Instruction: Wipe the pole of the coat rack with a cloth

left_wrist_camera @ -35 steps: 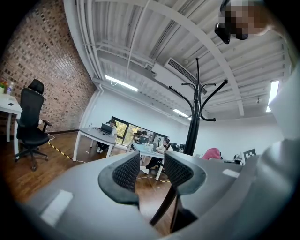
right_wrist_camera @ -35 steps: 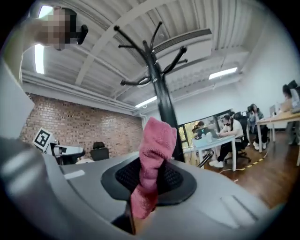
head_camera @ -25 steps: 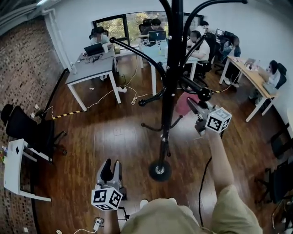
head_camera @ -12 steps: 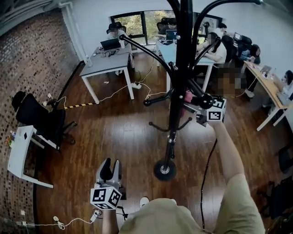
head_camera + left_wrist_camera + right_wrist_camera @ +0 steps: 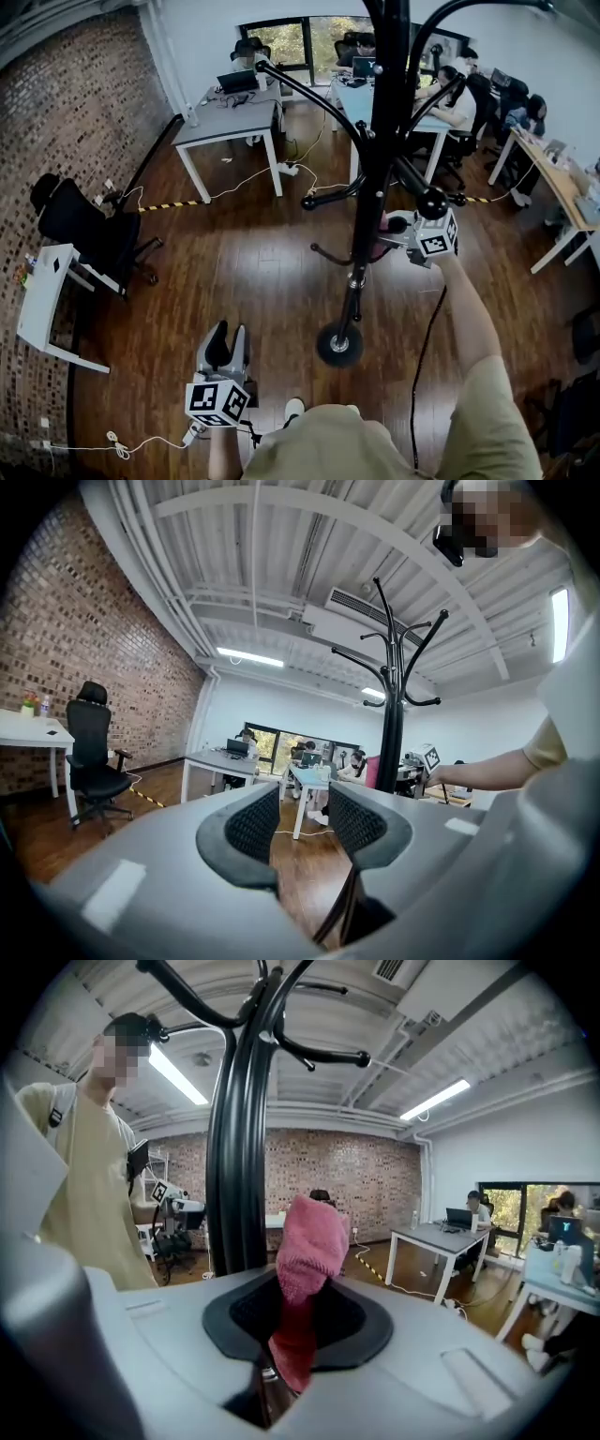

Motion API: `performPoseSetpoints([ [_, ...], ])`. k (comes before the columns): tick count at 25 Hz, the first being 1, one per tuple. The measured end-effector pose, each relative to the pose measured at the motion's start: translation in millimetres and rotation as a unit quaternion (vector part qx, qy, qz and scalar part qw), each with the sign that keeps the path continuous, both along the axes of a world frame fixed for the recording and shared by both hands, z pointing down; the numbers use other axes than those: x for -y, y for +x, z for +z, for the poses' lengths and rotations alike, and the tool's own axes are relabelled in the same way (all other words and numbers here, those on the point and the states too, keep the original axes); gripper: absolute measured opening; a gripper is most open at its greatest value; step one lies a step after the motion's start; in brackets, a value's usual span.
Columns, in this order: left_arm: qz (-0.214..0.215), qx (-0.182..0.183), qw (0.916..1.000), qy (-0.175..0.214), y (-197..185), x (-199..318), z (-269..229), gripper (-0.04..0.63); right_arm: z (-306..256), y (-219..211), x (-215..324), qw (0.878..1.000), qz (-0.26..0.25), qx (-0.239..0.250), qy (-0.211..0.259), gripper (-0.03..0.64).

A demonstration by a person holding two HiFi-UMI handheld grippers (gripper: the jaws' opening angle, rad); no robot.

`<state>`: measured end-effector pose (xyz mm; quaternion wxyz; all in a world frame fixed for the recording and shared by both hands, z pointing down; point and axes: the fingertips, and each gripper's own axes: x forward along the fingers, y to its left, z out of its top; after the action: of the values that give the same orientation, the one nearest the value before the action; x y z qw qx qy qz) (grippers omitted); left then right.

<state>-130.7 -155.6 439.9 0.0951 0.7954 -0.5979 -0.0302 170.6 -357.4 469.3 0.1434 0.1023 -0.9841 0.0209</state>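
Black metal coat rack (image 5: 338, 345): biggest thing here, standing on the wood floor right in front of me, round base near my feet, curved hooks fanning out above.

Rack's tall black pole (image 5: 380, 141): the bit I'm meant to wipe. In the right gripper view it fills the left side (image 5: 239, 1147), very close to the jaws.

Right gripper (image 5: 396, 228): clenched on the cloth, arm stretched out to the pole at about mid height, under the knobbed hook. A second ago it hung further out to the side of the pole. Now it's tucked in against it, so I've closed the gap.

Left gripper (image 5: 223, 339): jaws apart with nothing between them (image 5: 298, 822), parked low by my hip and well clear of the rack. Hasn't budged over the last second, it's just along for the ride.

Fuzzy pink cloth (image 5: 309, 1241): pinched between the right jaws, with a soft tuft sticking up past them. From the head camera only a sliver of pink (image 5: 383, 228) peeks out right at the pole, whereas a second ago a lot more of it showed.

Contact: looks like touching or just beside, honestly can't tell which.

Where that leaves me: I reckon the approach is done and the actual wiping starts here. Next is sliding the cloth along the pole while keeping it pressed on.
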Motion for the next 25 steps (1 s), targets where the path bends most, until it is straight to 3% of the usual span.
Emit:
performPoseSetpoints([
  [7,0.014,-0.007,0.9999,-0.001,5,3,10,0.156,50,13,-7,0.993,0.023,-0.113,-0.017,0.066],
  [11,0.031,-0.01,0.9995,-0.002,14,5,14,0.156,72,41,-6,0.979,0.085,-0.186,-0.015,0.067],
  [14,0.042,-0.011,0.999,-0.003,19,8,16,0.156,78,84,8,0.954,0.186,-0.237,0.003,0.067],
  [17,0.053,-0.012,0.9985,-0.003,24,10,14,0.156,78,142,17,0.905,0.281,-0.318,0.038,0.071],
  [18,0.056,-0.012,0.9984,-0.003,26,10,13,0.156,73,155,15,0.896,0.305,-0.32,0.045,0.071],
  [21,0.064,-0.012,0.9979,-0.005,31,11,14,0.156,48,166,1,0.894,0.378,-0.235,0.055,0.067],
  [25,0.071,-0.012,0.9973,-0.014,37,10,23,0.156,45,156,-36,0.895,0.445,-0.02,0.015,0.067],
])
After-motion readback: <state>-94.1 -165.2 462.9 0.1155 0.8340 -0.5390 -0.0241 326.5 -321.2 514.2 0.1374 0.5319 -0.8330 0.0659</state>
